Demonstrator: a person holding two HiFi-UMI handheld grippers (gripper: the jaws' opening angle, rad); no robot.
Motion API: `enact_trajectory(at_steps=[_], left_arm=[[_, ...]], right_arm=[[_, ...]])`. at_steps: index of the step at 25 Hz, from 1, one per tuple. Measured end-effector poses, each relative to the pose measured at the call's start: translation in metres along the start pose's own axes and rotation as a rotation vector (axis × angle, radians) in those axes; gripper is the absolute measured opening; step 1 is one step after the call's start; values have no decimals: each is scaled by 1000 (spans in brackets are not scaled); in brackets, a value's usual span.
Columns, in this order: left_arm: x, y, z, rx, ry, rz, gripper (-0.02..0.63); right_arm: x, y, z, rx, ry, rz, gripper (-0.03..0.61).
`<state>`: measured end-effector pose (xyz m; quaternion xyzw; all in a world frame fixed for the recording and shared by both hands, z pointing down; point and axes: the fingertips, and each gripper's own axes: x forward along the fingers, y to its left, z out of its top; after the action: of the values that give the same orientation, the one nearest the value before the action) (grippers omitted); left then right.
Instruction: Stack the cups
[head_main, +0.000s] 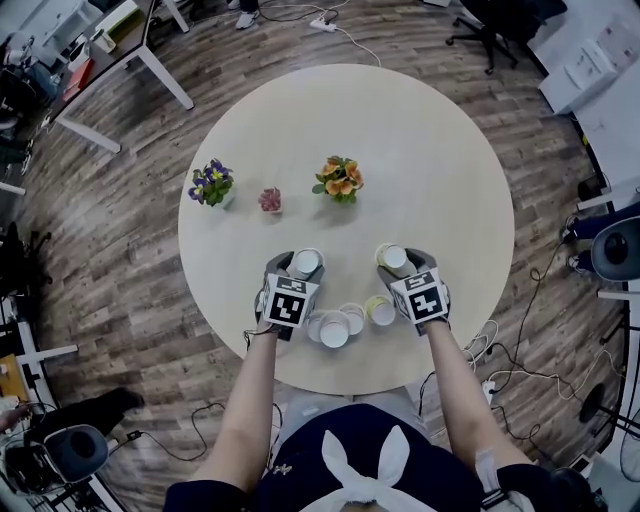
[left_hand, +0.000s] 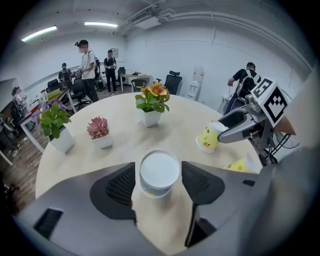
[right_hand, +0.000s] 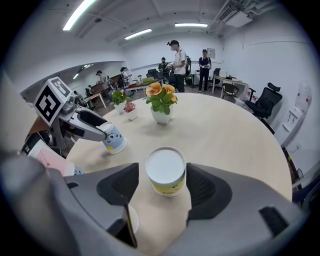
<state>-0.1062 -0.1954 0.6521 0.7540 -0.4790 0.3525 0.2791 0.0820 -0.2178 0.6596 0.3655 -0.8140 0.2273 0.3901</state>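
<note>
On the round table (head_main: 450, 160) an upside-down blue-and-white paper cup (head_main: 306, 262) (left_hand: 159, 172) stands between the jaws of my left gripper (head_main: 305, 270) (left_hand: 159, 181). The jaws are open, with thin gaps on both sides of the cup. My right gripper (head_main: 394, 264) (right_hand: 166, 184) is open around an upside-down yellow cup (head_main: 392, 256) (right_hand: 166, 170) that also stands on the table. Three more cups lie between the grippers near the front edge: a white-bottomed cup (head_main: 334, 331), another cup (head_main: 353, 314) and a yellow cup (head_main: 380, 310) (left_hand: 241, 164).
Beyond the cups stand three small pots: purple flowers (head_main: 211, 184), a pink succulent (head_main: 270, 200) and orange flowers (head_main: 338, 178). The table's front edge is close behind the grippers. Desks, office chairs and several standing people fill the room around the table.
</note>
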Motion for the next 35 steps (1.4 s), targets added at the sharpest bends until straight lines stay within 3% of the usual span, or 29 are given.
enact_trajectory(at_steps=[5, 13, 35], left_arm=[[4, -3, -6, 13, 41, 7, 287], [2, -1, -7, 16, 40, 29, 273], [-71, 32, 8, -109, -101, 134, 273]], right_arm=[[3, -1, -1, -5, 6, -1, 285], [2, -5, 1, 5, -4, -13, 259], [-64, -10, 37, -1, -152, -50, 258]])
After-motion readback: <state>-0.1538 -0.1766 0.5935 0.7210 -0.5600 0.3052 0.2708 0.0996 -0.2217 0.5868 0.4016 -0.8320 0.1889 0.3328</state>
